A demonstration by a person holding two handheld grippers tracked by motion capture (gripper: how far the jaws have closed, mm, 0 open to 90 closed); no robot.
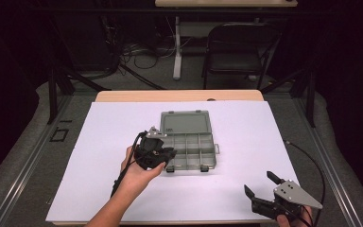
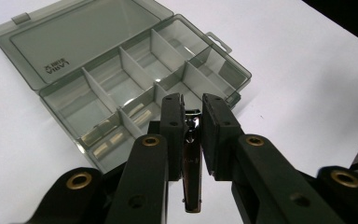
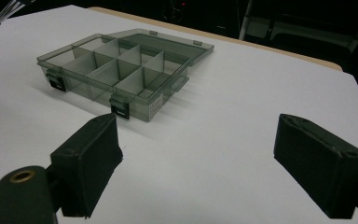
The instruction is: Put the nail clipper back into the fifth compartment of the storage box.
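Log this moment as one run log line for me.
left gripper: shut on metal clip, above organizer box front edge | right gripper: open, empty, apart from box | box: lid open, on white sheet

A white sheet (image 1: 246, 189) covers the wooden table (image 1: 179, 96), leaving a strip of wood bare along its far edge. Beyond the table stands a black folding chair (image 1: 238, 52), with a white table leg (image 1: 177, 47) and tangled cables (image 1: 142, 56) on the grey floor behind the table
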